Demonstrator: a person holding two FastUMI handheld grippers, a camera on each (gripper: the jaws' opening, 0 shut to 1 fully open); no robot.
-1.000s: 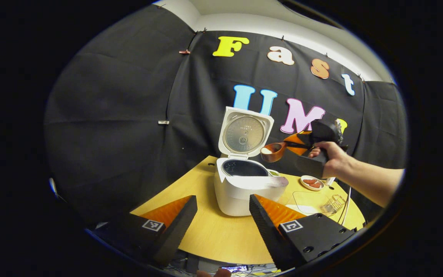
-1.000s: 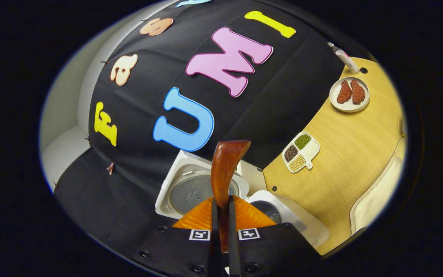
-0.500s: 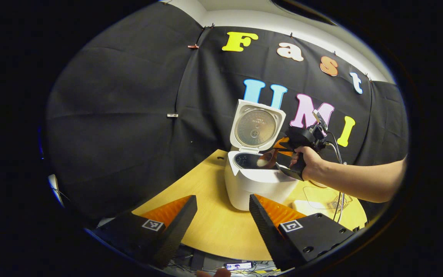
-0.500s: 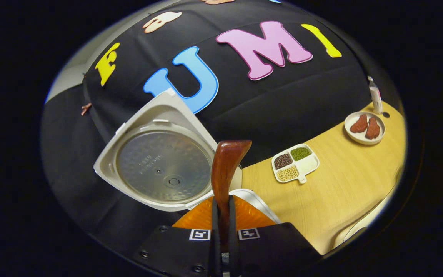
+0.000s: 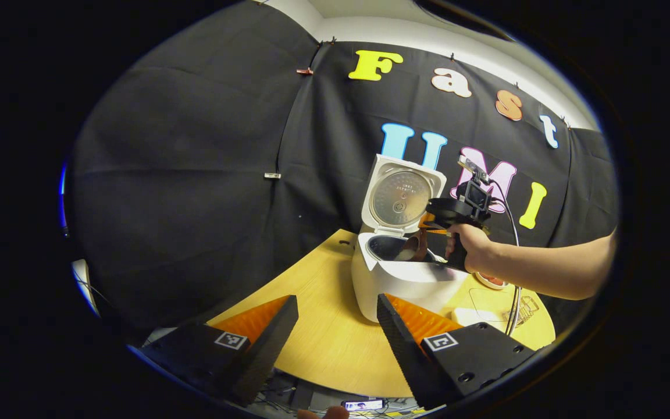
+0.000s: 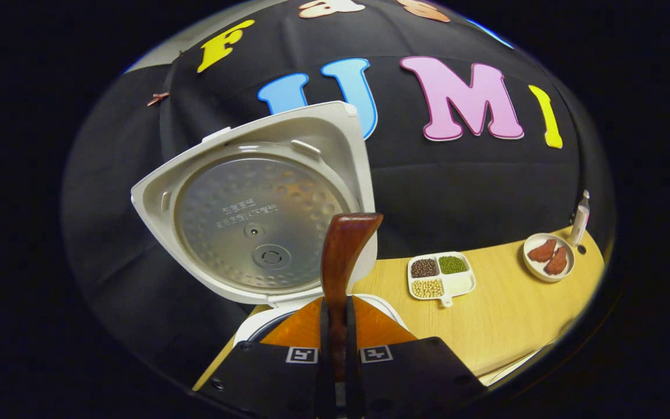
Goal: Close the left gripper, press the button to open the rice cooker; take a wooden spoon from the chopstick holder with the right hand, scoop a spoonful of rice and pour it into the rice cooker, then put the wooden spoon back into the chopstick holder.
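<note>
The white rice cooker (image 5: 396, 284) stands on the round wooden table (image 5: 323, 343) with its lid (image 5: 403, 195) raised. A person's hand holds my right gripper (image 5: 435, 224) over the pot. It is shut on the handle of the wooden spoon (image 5: 413, 248), whose bowl dips into the pot's opening. In the right gripper view the spoon handle (image 6: 344, 250) sticks up between the shut fingers of the right gripper (image 6: 338, 311), close in front of the lid (image 6: 253, 212). My left gripper (image 5: 338, 302) hangs open before the cooker with nothing in it.
A divided dish of beans (image 6: 441, 273), a plate with red pieces (image 6: 547, 256) and a small white bottle (image 6: 580, 216) sit on the table (image 6: 515, 320) right of the cooker. A wire holder (image 5: 520, 308) stands near the table's right edge under the forearm.
The right gripper has carried the spoon down from beside the lid to the pot and tipped its bowl inside. The left gripper stays open and its view has drifted slightly.
</note>
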